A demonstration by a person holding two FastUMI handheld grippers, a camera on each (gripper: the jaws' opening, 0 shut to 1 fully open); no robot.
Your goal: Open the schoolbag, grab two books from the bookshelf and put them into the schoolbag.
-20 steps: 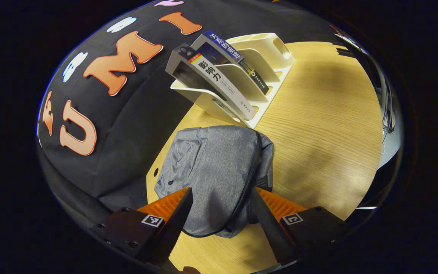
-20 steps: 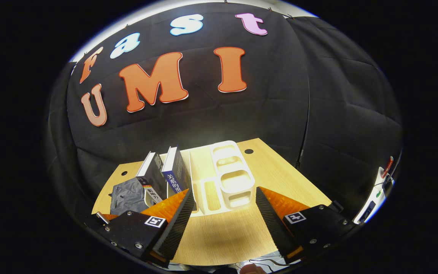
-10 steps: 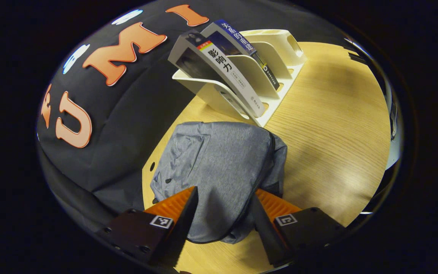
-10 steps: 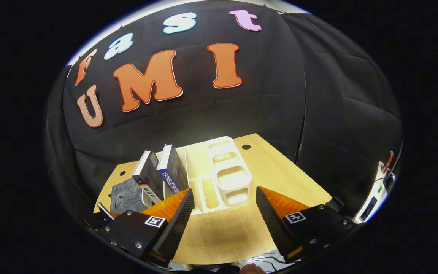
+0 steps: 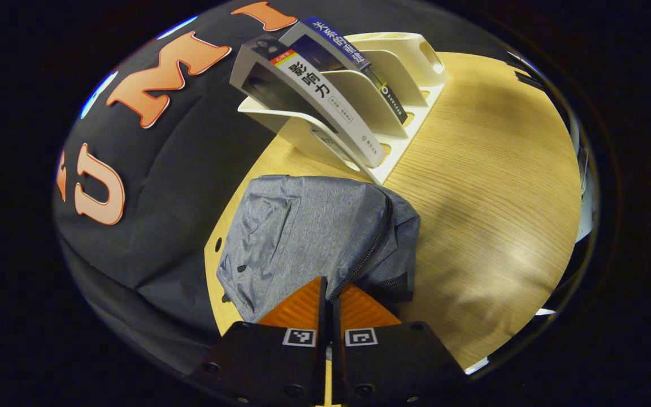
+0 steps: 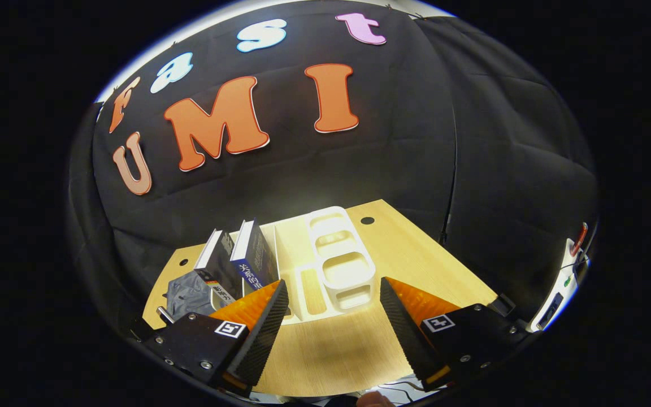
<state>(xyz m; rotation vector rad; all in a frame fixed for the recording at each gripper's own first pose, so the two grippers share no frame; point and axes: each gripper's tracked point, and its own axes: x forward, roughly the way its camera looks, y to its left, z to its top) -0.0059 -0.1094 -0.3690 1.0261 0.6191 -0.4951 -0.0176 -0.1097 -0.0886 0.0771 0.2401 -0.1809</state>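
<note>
You are pinching left gripper (image 5: pixel 328 291) fingers together at schoolbag (image 5: pixel 314 232) zipper line on table (image 5: pixel 484 186); pull itself hidden. Right gripper (image 6: pixel 334 305) fingers spreading empty, facing bookshelf (image 6: pixel 337 265) holding books (image 6: pixel 241 257). Risk: limp bag sliding, zipper slipping out.

The schoolbag (image 5: pixel 314 232) is grey woven cloth, matt and faintly heathered, with a dark toothed zip along its top seam; the counter (image 5: pixel 489 186) is pale wood-grain laminate, smooth, with a soft sheen where the light falls; the bookshelf (image 5: pixel 393 85) looks like cream moulded plastic (smooth, slightly glossy); the two books (image 5: pixel 325 85) have paper covers with a satin finish; the booth wall (image 6: pixel 472 169) is matt black cloth, creased.
</note>
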